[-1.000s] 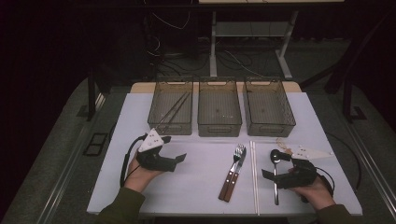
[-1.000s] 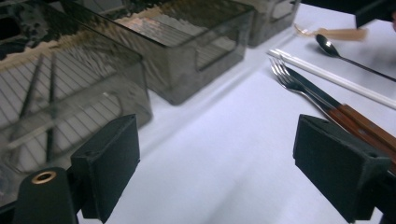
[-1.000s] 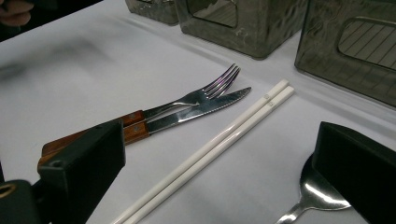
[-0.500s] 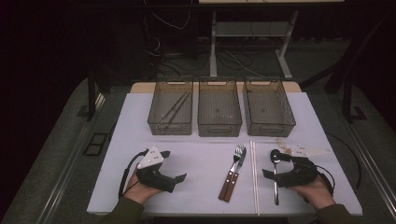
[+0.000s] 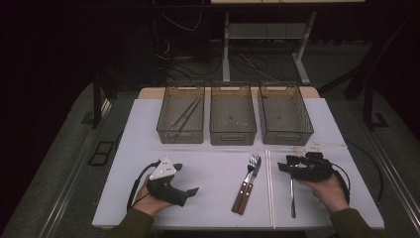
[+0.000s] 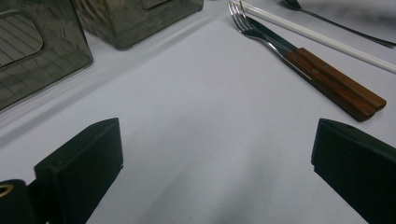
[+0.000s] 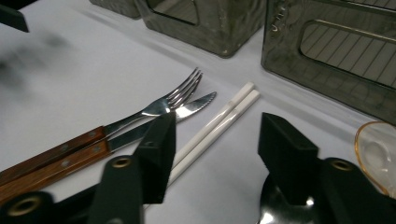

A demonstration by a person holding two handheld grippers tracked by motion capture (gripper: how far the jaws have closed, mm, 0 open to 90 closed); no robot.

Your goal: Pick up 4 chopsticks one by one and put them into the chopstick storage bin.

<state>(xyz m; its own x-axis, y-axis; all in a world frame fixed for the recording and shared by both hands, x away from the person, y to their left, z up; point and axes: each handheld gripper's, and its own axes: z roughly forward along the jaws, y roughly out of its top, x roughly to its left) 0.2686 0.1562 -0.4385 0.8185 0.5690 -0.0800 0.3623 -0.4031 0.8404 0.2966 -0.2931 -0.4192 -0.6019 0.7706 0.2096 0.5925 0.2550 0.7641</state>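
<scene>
A fork (image 5: 249,174) and a knife (image 5: 243,194) with brown wooden handles lie side by side at the front middle of the white table (image 5: 218,168). A pair of white chopsticks (image 5: 269,188) lies just right of them, and a metal spoon (image 5: 292,196) right of those. My right gripper (image 5: 285,164) hovers over the spoon's bowl (image 7: 275,207), open (image 7: 217,135), with the chopsticks' tips (image 7: 233,109) between its jaws. My left gripper (image 5: 185,178) is at the front left, open wide (image 6: 217,140) over bare table and pointed toward the fork (image 6: 254,30).
Three dark mesh baskets stand in a row at the back: the left basket (image 5: 167,133) holds dark chopsticks, beside it stand the middle basket (image 5: 233,136) and the right basket (image 5: 287,135). A pale clear piece with a gold rim (image 7: 378,154) lies right of my right gripper.
My left gripper has come back toward the table's near edge and turned its jaws to the right. The right gripper and the cutlery have stayed put.
</scene>
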